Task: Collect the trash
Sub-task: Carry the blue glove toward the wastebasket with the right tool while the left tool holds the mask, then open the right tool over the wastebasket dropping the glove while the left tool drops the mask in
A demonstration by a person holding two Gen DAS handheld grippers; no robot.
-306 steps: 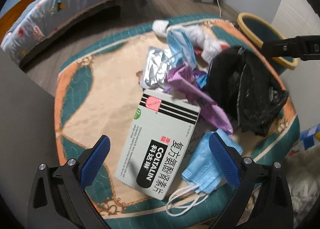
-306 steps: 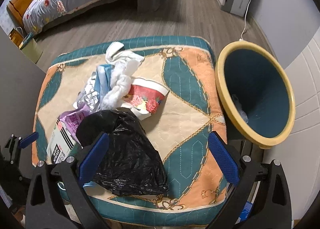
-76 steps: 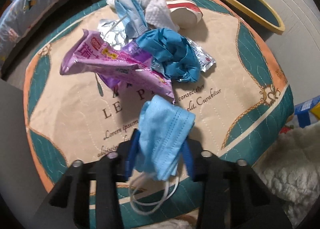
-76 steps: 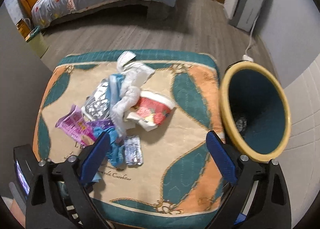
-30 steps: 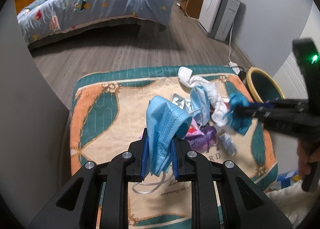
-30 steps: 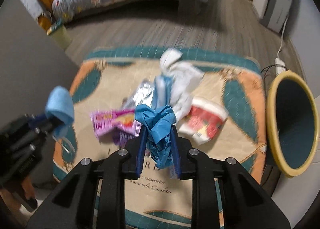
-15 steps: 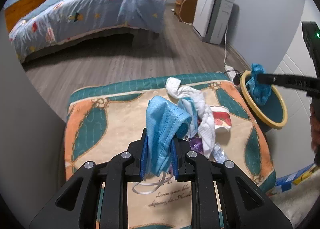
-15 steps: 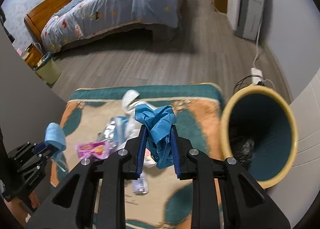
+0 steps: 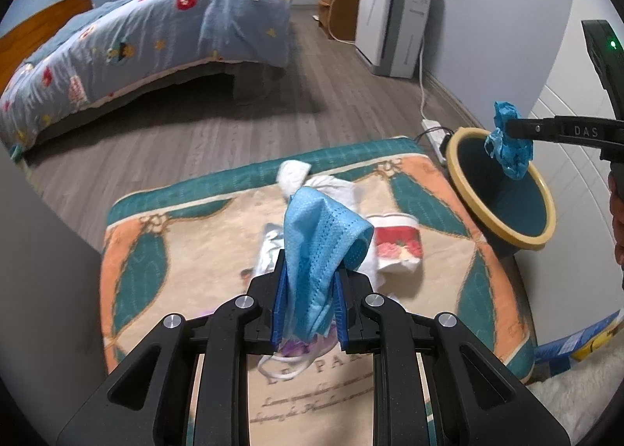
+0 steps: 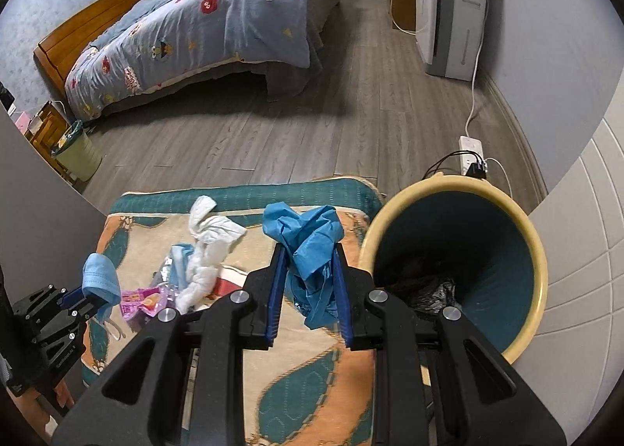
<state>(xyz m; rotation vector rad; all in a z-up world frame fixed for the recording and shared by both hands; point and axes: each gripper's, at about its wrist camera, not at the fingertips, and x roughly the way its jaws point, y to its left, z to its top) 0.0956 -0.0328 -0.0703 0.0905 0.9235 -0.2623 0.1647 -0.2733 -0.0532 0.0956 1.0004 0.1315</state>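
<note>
Left gripper (image 9: 308, 301) is pinching a light blue face mask (image 9: 319, 243), jaws nearly closed on it, hanging over the cushion (image 9: 175, 251). Right gripper (image 10: 310, 290) is clamping a crumpled blue glove (image 10: 308, 247), jaws nearly closed, just beside the bin (image 10: 534, 251) rim. Only the right wrist view is showing inside the bin: a black bag (image 10: 433, 290) at the bottom. Only the left wrist view is showing the glove hanging over the bin mouth, and a paper cup (image 9: 396, 243) on the cushion near the bin. White tissue (image 10: 206, 247) and a purple wrapper (image 10: 142, 299) are lying on the cushion farther from the bin.
</note>
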